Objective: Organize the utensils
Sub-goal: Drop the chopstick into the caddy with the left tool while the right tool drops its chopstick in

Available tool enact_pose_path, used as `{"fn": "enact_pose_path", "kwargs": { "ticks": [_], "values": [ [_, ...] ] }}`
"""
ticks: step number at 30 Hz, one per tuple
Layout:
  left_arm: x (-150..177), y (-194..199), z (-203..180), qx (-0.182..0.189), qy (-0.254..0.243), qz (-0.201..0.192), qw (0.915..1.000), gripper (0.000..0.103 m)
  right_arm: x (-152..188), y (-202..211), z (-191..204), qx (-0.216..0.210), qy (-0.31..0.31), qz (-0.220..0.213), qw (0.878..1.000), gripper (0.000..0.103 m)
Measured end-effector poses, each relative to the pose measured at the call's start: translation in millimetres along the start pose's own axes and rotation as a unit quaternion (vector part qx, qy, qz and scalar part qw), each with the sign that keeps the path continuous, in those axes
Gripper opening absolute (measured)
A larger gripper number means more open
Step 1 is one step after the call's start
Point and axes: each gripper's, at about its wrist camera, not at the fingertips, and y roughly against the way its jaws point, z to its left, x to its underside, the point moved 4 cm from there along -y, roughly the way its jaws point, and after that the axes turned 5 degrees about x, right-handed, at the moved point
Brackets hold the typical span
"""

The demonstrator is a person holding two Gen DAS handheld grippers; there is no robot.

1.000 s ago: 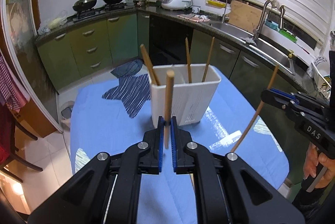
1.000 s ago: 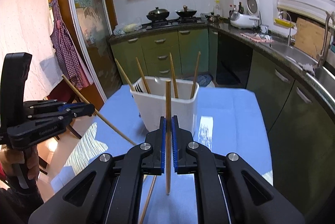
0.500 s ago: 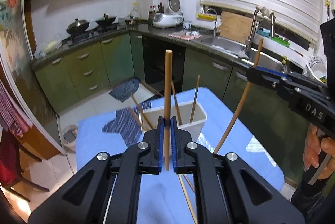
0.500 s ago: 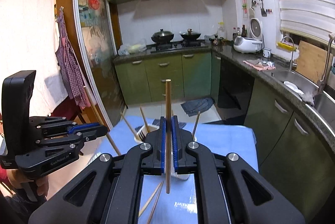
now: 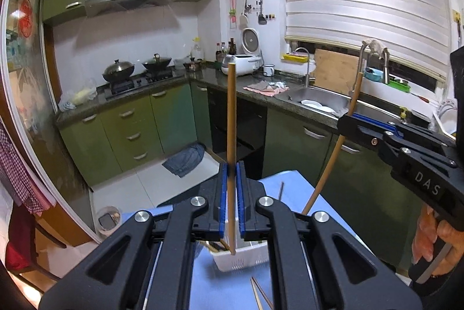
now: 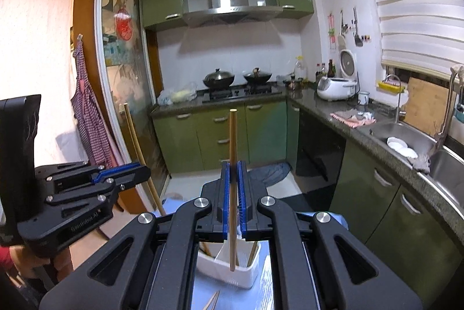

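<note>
My left gripper (image 5: 231, 171) is shut on a wooden chopstick (image 5: 231, 121), held upright. Its lower tip hangs over the white utensil holder (image 5: 240, 259) on the blue table. My right gripper (image 6: 234, 169) is shut on another upright wooden chopstick (image 6: 233, 142), its tip above the same white holder (image 6: 229, 266). The holder has several chopsticks standing in it. Each gripper shows in the other's view: the right one (image 5: 348, 118) with its chopstick (image 5: 336, 147), the left one (image 6: 139, 168) with its chopstick (image 6: 139, 153).
Loose chopsticks lie on the blue table cover (image 5: 232, 289) in front of the holder (image 5: 261, 292), also in the right wrist view (image 6: 211, 301). Green kitchen cabinets (image 5: 130, 130), a stove and a sink (image 5: 319, 101) stand beyond the table.
Both grippers have risen and tilted up with their chopsticks. The holder has dropped from mid-frame to below the fingers, and the chopstick tips now hang over it.
</note>
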Motion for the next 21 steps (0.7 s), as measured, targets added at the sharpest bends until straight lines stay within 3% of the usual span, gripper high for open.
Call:
{"fn": "enact_pose_path", "kwargs": {
  "ticks": [5, 14, 21],
  "values": [
    [-1, -30, 4, -0.016, 0.000, -0.001, 0.9999, 0.006, -6, -28, -5, 0.020, -0.002, -0.009, 1.000, 0.006],
    [48, -73, 13, -0.012, 0.015, 0.084, 0.9963, 0.007, 37, -85, -11, 0.019, -0.010, 0.050, 0.999, 0.006],
    [65, -57, 9, -0.004, 0.005, 0.099, 0.9951, 0.023, 50, -89, -6, 0.017, -0.010, 0.057, 0.998, 0.007]
  ]
}}
